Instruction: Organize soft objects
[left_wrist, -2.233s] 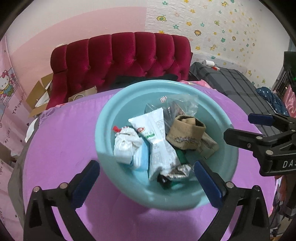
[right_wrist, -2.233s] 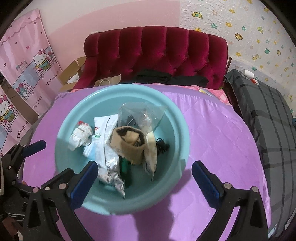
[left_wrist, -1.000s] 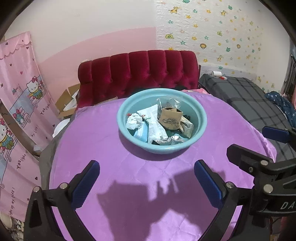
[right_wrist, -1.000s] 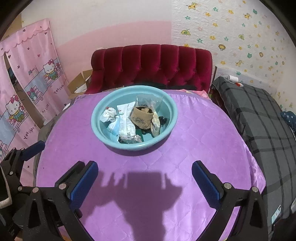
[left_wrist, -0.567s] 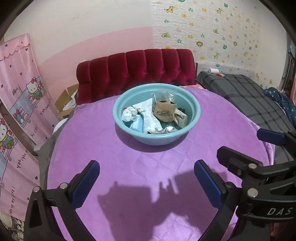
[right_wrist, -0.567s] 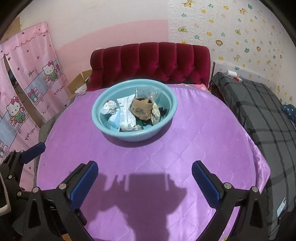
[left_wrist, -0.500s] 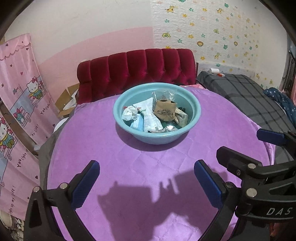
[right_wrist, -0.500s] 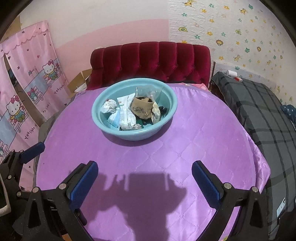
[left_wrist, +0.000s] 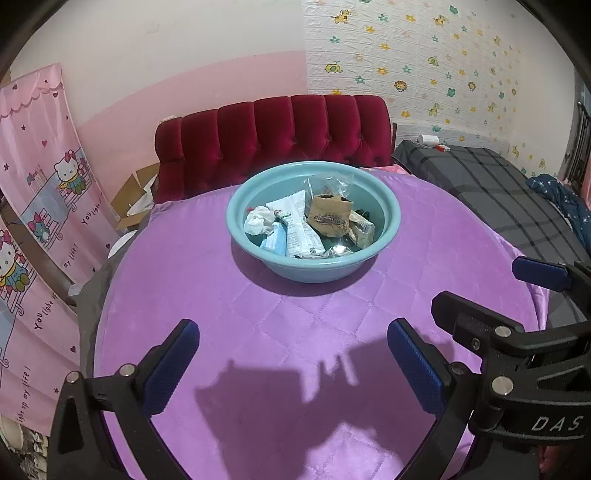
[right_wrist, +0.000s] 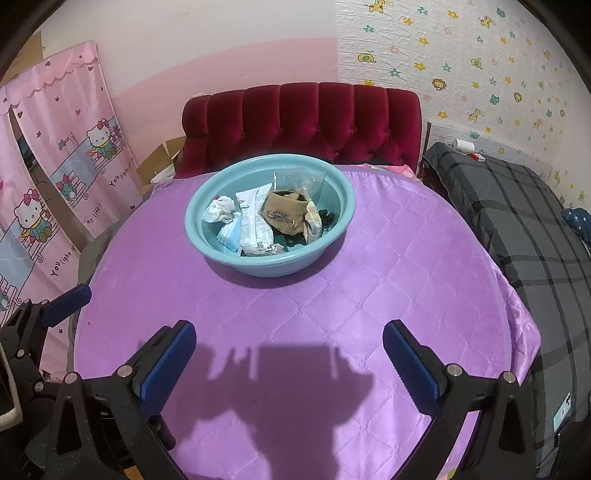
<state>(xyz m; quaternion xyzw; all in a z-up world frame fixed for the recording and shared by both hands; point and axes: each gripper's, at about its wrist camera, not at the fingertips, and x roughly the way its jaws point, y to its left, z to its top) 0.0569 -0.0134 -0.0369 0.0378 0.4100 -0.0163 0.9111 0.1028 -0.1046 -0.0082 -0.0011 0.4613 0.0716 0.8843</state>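
A light blue basin (left_wrist: 390, 210) (right_wrist: 341, 199) sits toward the far side of a round table under a purple quilted cloth (left_wrist: 280, 332) (right_wrist: 369, 295). Inside lie several soft items: a crumpled white wad (left_wrist: 258, 220) (right_wrist: 221, 209), a white packet (left_wrist: 295, 225) (right_wrist: 253, 218), a tan sock (left_wrist: 330, 218) (right_wrist: 286, 213), a clear bag (left_wrist: 327, 184) (right_wrist: 298, 179) and a pale blue mask (right_wrist: 229, 232). My left gripper (left_wrist: 293, 363) hangs open over the near cloth, empty. My right gripper (right_wrist: 290, 363) is open and empty too, well back from the basin; it shows at the right edge (left_wrist: 535, 325) of the left wrist view.
A red tufted headboard (left_wrist: 273, 136) (right_wrist: 303, 118) stands behind the table. A grey plaid bed (left_wrist: 491, 188) (right_wrist: 517, 214) runs along the right. Pink cartoon curtains (left_wrist: 40, 192) (right_wrist: 62, 177) hang at the left, with cardboard boxes (left_wrist: 133, 199) beside them.
Both grippers have pulled back from right above the basin to the near side of the table; they stayed open and empty. Over the last half second they barely moved.
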